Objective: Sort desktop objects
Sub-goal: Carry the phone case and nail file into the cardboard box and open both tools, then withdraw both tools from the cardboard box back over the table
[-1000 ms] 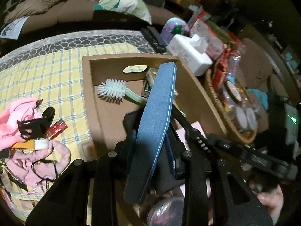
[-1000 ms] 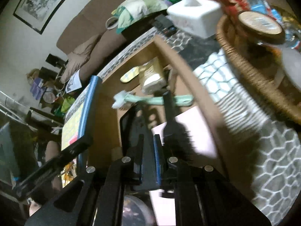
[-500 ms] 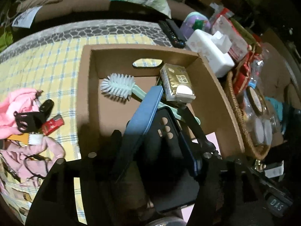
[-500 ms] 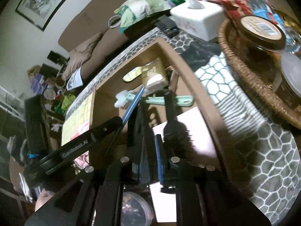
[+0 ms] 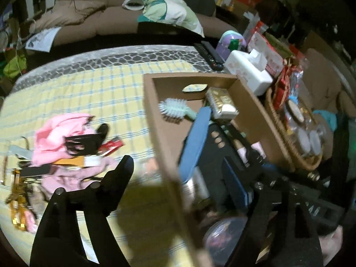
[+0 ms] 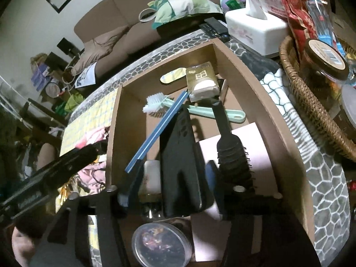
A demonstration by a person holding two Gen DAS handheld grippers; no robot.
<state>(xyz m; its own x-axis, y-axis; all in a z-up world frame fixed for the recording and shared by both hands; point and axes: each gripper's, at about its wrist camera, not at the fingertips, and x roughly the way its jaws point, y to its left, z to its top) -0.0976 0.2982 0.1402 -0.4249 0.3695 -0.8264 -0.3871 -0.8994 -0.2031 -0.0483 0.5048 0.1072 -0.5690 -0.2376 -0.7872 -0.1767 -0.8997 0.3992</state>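
Observation:
A brown cardboard box (image 5: 251, 102) holds a mint brush (image 6: 193, 109), a gold tissue pack (image 6: 200, 82), a black hairbrush (image 6: 231, 153) and a round clear tub (image 6: 160, 244). A blue flat case (image 5: 195, 138) leans free inside the box. My left gripper (image 5: 178, 166) straddles the box's left wall, jaws opening, gripping nothing. A black phone case (image 6: 180, 155) stands in the box between the fingers of my right gripper (image 6: 173, 169). Its jaws are opening and the pads stand off the case.
Left of the box, a pink cloth pile (image 5: 57, 133) with black and red small items lies on the yellow plaid tablecloth (image 5: 89, 89). A white tissue box (image 6: 255, 26) and a wicker basket (image 6: 311, 102) of jars crowd the right side. A sofa is behind.
Both grippers went from shut to open. The left one let go of the blue case, which now leans in the box, and drew back leftward. The right one released the black phone case.

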